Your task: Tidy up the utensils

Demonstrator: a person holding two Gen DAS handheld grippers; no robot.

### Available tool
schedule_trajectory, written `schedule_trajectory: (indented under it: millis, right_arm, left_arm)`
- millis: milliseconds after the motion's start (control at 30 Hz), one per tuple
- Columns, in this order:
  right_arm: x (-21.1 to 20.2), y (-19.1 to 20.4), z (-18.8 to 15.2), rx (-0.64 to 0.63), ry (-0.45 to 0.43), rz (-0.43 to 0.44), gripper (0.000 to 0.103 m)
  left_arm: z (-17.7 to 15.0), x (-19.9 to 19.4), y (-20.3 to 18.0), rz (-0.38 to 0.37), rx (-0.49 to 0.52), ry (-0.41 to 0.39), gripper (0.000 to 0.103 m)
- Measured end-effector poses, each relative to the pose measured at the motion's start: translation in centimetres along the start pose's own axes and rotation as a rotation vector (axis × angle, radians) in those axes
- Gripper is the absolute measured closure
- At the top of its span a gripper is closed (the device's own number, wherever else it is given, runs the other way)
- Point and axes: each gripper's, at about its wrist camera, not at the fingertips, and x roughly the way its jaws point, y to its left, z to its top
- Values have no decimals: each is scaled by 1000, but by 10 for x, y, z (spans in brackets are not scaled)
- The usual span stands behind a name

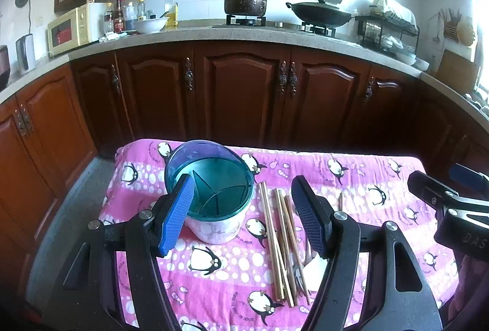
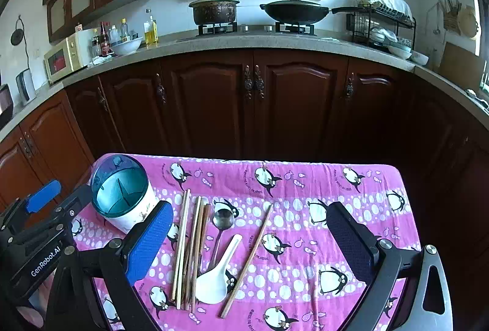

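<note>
Both grippers gape empty — left gripper (image 1: 244, 215) frames the teal-rimmed white utensil cup (image 1: 214, 202); right gripper (image 2: 250, 242) frames the wooden chopsticks (image 2: 189, 251) and white ceramic spoon (image 2: 217, 276).

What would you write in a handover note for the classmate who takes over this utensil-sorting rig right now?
Left tongs: open, holding nothing, hovering near the utensil holder.
Right tongs: open, holding nothing, above the loose utensils.
The holder stands upright at the left of the penguin tablecloth; its divided compartments look empty.
Flat on the cloth: a bundle of chopsticks, a metal spoon, a white ceramic spoon and one stray chopstick lying at an angle to the right.
Done: nothing sorted yet.
Left: put every utensil into the holder.
</note>
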Motion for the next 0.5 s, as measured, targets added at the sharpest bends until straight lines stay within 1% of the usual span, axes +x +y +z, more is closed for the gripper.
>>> schedule_trajectory:
  millis: [500]
  right_arm:
    - [4, 0, -3, 1, 13, 11, 3]
  left_arm:
    - [-2, 3, 1, 7, -6, 5, 36]
